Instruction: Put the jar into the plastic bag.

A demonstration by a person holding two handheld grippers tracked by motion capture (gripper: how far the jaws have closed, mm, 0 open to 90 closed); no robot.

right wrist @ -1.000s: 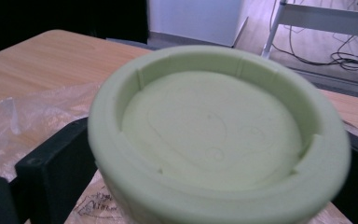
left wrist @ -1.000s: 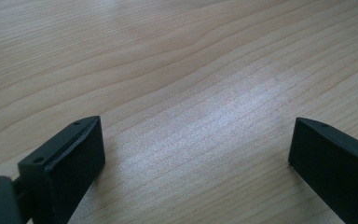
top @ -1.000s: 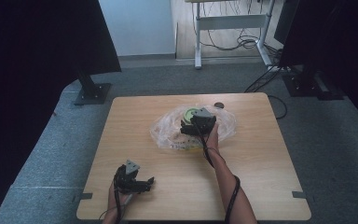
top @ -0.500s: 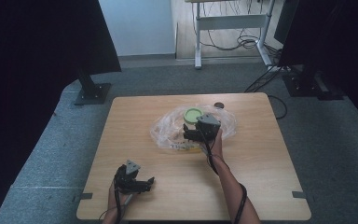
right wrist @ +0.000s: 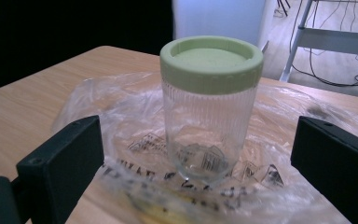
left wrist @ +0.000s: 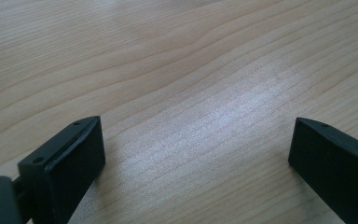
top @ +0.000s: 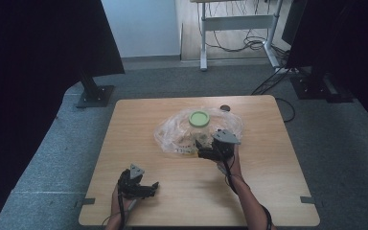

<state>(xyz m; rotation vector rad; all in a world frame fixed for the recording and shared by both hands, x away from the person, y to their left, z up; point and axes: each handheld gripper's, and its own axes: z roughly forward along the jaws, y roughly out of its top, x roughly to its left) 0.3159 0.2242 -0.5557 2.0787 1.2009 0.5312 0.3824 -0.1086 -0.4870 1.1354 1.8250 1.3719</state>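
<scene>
right gripper view: fingers (right wrist: 60,163) wide apart, empty, right gripper (right wrist: 198,175) aimed at clear ribbed jar (right wrist: 208,123) with green lid (right wrist: 211,63), upright on crumpled clear plastic bag (right wrist: 135,121); bag print blurred, unreadable. left gripper view: left gripper (left wrist: 193,161) fingers (left wrist: 70,158) apart over bare bench (left wrist: 177,60). high view: jar mid-bench, right gripper just before it; small dark object (top: 225,108) near far edge, unidentifiable.

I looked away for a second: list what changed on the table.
The right gripper drew back toward the person, off the clear ribbed jar with the green lid, jaws open and empty. The jar, the crumpled clear plastic bag and the left gripper stayed put.
</scene>
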